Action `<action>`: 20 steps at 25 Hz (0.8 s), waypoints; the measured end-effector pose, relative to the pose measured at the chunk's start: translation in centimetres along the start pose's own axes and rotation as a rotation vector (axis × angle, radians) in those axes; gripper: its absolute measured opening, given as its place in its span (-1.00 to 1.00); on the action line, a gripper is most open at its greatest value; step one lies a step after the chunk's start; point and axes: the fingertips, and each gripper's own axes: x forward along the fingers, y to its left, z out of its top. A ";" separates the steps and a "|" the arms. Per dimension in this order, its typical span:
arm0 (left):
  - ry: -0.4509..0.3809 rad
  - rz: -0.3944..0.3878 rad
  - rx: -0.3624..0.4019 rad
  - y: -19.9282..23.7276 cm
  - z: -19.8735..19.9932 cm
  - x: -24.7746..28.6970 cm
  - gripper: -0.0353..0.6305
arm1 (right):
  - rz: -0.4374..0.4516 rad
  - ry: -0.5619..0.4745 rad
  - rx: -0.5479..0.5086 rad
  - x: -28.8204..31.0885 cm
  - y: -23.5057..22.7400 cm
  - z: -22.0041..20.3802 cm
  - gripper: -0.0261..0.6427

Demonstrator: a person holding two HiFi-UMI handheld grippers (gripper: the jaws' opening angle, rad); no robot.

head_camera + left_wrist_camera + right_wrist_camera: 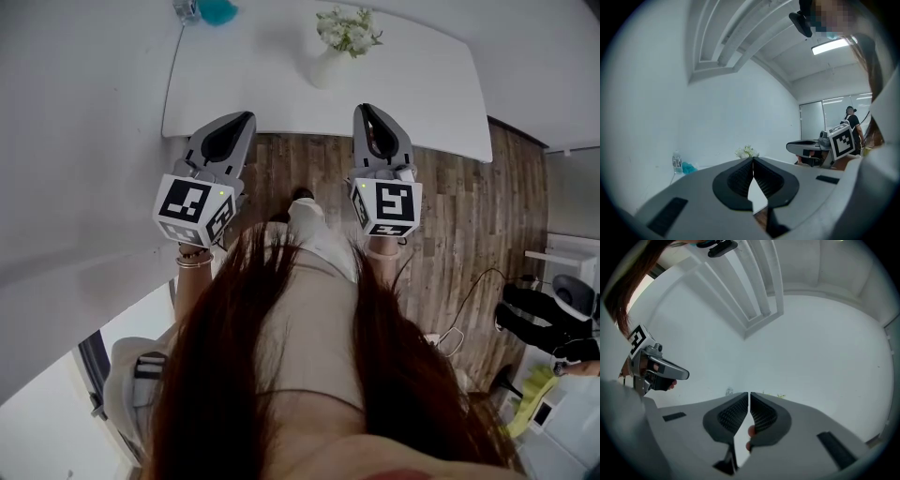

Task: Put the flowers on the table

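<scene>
Far ahead and left of the fingers, one clear plastic bottle (pixel 186 9) stands at the far left corner of the table. One crumpled teal object (pixel 217 11) lies just beside it; what it is made of cannot be told.

The left gripper (pixel 247 115) is smooth grey plastic, tapering to a point. Its two fingers (pixel 738 178) are lined with black, finely ribbed pads. They meet at the tips and nothing is between them. Behind them sits one cube (pixel 195 208) with black-and-white square markers.

The single smooth white table (pixel 431 84), a rectangle with rounded corners, lies ahead of both pairs of fingertips. On it, well apart from the fingers and between the lines of the two grippers, one bunch of small white flowers (pixel 349 30) with green leaves stands upright in one smooth white vase (pixel 328 67).

The right gripper (pixel 366 108) has the same grey shell and a marker cube (pixel 386 206) of its own. Its two ribbed black fingers (pixel 761 416) are drawn together, only a sliver of light between the tips, and they hold nothing.

Under and to the right of the fingers runs a brown wood-plank floor (pixel 469 234).
</scene>
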 end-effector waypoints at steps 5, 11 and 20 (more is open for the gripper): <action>0.004 0.005 -0.006 0.2 -0.4 -0.7 -0.88 | -0.020 0.014 -0.029 -0.2 0.0 -0.1 -0.82; 0.005 0.009 -0.016 0.4 -1.0 -1.2 -0.88 | -0.037 0.023 -0.049 -0.8 0.1 -0.2 -0.83; 0.006 0.016 -0.026 0.7 -1.3 -1.6 -0.88 | -0.050 0.032 -0.066 -0.8 -0.1 -0.2 -0.83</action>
